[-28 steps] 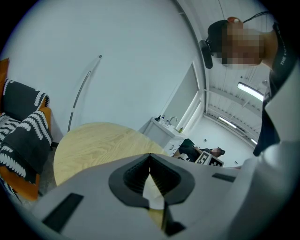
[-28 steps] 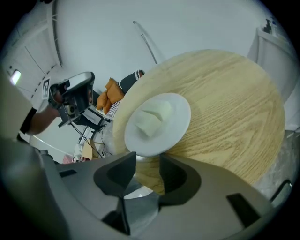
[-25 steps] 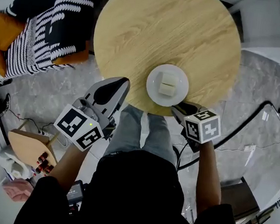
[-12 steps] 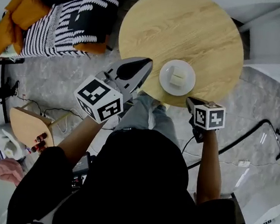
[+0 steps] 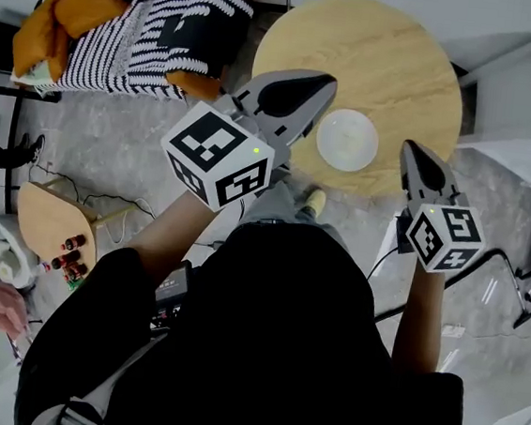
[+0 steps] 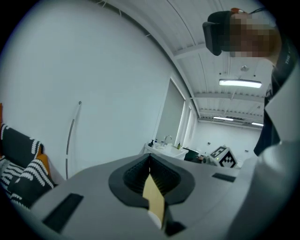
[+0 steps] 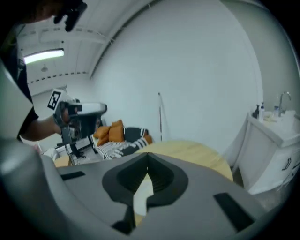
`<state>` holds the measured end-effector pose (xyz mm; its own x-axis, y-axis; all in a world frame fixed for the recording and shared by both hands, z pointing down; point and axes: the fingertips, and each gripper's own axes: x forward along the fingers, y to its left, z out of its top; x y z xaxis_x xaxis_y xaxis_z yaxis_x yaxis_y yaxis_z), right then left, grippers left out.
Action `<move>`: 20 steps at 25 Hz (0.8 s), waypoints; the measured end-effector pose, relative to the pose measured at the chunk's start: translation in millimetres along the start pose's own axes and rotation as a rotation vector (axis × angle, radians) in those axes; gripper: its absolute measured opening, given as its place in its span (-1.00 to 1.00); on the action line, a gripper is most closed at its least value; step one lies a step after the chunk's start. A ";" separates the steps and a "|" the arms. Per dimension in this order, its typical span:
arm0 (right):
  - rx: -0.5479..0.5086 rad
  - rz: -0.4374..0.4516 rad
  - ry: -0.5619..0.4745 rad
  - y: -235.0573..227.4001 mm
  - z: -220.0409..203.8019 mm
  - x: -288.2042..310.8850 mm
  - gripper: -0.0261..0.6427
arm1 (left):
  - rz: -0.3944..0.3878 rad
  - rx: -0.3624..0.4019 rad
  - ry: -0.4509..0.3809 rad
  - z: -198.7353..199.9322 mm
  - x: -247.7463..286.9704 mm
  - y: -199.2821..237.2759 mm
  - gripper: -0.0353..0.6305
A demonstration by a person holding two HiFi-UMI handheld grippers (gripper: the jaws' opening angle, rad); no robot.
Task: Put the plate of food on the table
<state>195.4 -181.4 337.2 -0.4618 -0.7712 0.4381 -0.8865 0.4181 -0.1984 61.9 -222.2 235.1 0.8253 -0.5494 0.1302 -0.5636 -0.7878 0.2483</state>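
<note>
A white plate [image 5: 347, 140] rests on the round wooden table [image 5: 377, 49], close to its near edge; the food on it is washed out in the head view. My left gripper [image 5: 323, 80] is held high over the table's left edge, just left of the plate, jaws shut and empty [image 6: 149, 158]. My right gripper [image 5: 410, 149] hangs to the right of the plate, apart from it, with its jaws shut on nothing [image 7: 148, 165]. In the right gripper view the table [image 7: 197, 152] lies beyond the jaws.
A sofa with a striped black-and-white blanket and orange cushions [image 5: 144, 24] stands left of the table. A white cabinet [image 5: 523, 92] is at the right. A small wooden stand with bottles [image 5: 52, 222] sits on the floor at left, and a black cable [image 5: 487, 258] runs at right.
The right gripper has drawn back from the plate's near edge to its right and shut. Both grippers have risen. The plate stays on the table.
</note>
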 end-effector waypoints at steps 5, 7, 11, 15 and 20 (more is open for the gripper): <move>-0.018 -0.062 -0.260 16.0 71.5 -39.5 -0.90 | 0.008 0.095 -0.020 24.9 -8.4 -13.7 -0.87; -0.005 -0.081 -0.301 16.2 80.3 -52.7 -0.90 | 0.011 0.130 -0.025 30.9 -12.1 -17.7 -0.87; 0.020 -0.109 -0.336 13.5 80.2 -67.9 -0.90 | 0.000 0.164 -0.037 36.0 -18.9 -24.6 -0.87; 0.054 -0.127 -0.338 8.6 74.6 -72.3 -0.90 | -0.005 0.167 -0.049 37.7 -19.3 -28.4 -0.87; 0.055 -0.122 -0.336 11.4 73.9 -70.8 -0.90 | -0.018 0.154 -0.067 41.0 -18.7 -32.6 -0.87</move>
<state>215.7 -157.4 239.1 -0.3288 -0.9324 0.1501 -0.9315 0.2941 -0.2139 63.4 -197.7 185.2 0.8343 -0.5478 0.0613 -0.5512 -0.8284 0.0998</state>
